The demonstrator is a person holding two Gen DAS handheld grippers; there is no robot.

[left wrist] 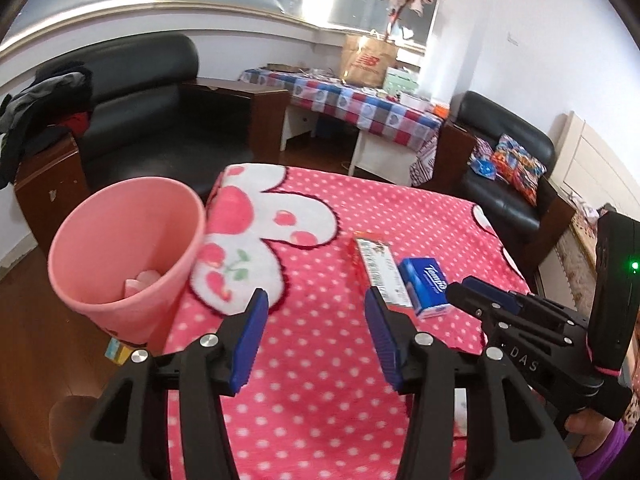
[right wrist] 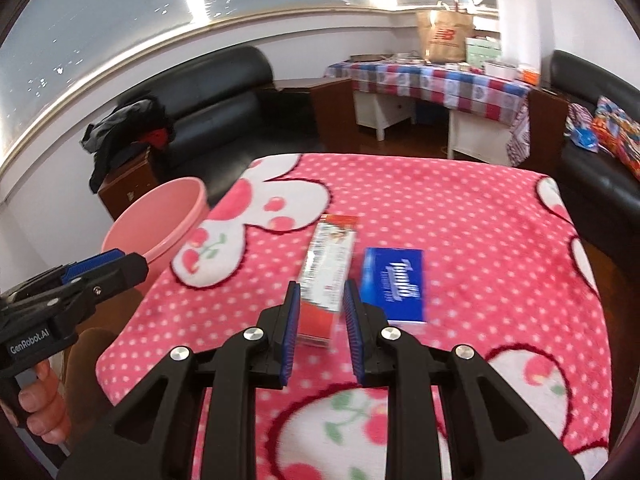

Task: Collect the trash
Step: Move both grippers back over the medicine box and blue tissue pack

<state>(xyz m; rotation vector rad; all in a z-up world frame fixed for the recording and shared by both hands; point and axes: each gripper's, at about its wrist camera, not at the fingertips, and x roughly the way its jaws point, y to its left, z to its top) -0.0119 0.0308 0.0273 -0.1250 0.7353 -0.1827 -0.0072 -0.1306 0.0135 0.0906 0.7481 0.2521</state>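
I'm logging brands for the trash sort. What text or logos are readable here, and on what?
"Tempo": blue tissue pack on the pink blanket.
"DAS": body of the right gripper.
"GenRobot.AI": body of the left gripper.
"NB" logo: brown paper bag on the far checked table.
Red and white carton: print too blurred to read.

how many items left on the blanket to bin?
2. A long red box lies mid-blanket, its near end between the open right gripper jaws; a blue tissue pack sits just right of it. The bin already holds something pale.
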